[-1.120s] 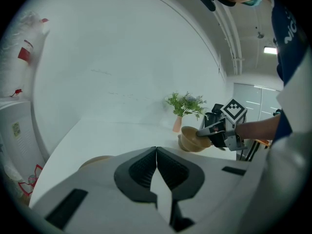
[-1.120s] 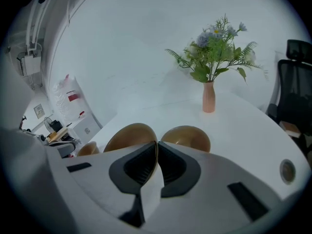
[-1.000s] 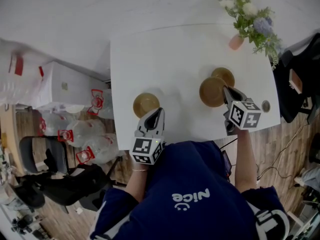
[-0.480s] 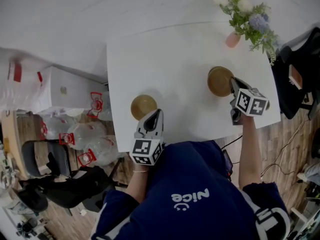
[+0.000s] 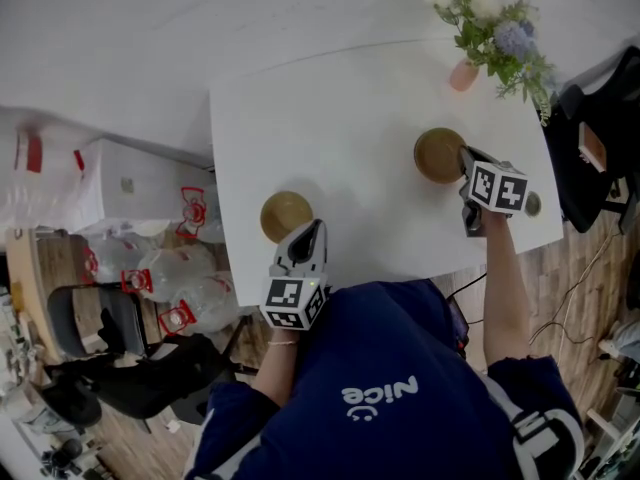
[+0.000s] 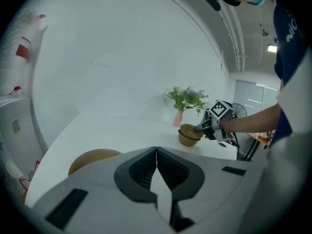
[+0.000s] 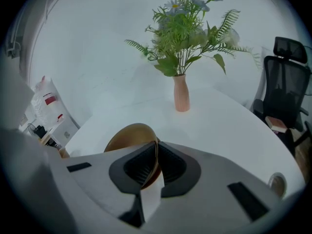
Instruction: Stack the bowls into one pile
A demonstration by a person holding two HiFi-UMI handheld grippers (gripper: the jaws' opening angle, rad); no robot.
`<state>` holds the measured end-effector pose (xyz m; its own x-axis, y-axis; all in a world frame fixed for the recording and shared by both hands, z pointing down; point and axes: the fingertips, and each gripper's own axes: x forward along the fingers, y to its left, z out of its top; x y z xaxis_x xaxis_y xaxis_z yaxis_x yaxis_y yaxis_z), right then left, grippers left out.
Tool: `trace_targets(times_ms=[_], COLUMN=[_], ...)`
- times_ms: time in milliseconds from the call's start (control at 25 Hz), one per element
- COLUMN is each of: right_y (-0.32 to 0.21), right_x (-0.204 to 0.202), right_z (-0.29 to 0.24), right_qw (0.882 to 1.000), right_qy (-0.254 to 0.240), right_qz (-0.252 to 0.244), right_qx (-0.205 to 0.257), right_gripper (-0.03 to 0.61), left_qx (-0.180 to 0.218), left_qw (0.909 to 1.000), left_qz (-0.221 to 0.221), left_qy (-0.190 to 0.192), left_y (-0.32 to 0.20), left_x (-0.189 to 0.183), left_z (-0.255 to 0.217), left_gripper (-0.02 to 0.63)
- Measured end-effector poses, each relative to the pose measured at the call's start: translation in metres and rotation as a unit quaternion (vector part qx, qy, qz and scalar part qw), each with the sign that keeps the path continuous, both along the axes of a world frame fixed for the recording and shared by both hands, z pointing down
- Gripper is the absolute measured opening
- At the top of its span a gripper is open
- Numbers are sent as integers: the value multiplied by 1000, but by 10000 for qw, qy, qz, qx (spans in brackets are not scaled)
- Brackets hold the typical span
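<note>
Two-thirds done, going by the table [image 5: 350, 118]. A second ago, held tilted in the air beside its mate at the right. Now sits nested in it, making a two-bowl pile [image 5: 440, 155] toward the far right corner. Leaves one lone bowl [image 5: 286, 215] at the near left, well apart from the pile. Probably calls for carrying that one across next.

As for the right gripper [image 5: 465, 154]: clamped on the top bowl's near rim, with the rim wall between the jaws, not yet let go. As for the left gripper [image 5: 318, 226]: jaws pressed together with nothing between them. Hovers just on the near side of the lone bowl; cannot tell whether touching.

From the head view, reads as a single brown disc at the right, with no telling one bowl from two. From the left gripper view, shows the pile [image 6: 189, 135] side-on, top bowl seated inside the lower one, and the right gripper [image 6: 201, 127] at its rim. From the right gripper view, shows that rim pinched between the dark pads. Shows too the vase [image 7: 181, 94] beyond and a small round disc [image 7: 276, 183] near the table's right edge.
</note>
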<state>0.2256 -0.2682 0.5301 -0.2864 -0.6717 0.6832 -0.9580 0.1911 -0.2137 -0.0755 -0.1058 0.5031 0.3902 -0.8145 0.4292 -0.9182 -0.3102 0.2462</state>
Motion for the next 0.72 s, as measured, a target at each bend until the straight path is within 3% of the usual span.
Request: trace_targets(times_ms=[720], right_y=[-2], right_x=[0], right_z=[9], right_qw=[9992], right_qy=[393], right_qz=[58], right_qx=[42], right_gripper=[38], left_qx=[-25], left_qw=[9999], left_qz=[93], left_qy=[44], left_y=[-2], left_x=[5], left_z=[4], left_gripper=[18])
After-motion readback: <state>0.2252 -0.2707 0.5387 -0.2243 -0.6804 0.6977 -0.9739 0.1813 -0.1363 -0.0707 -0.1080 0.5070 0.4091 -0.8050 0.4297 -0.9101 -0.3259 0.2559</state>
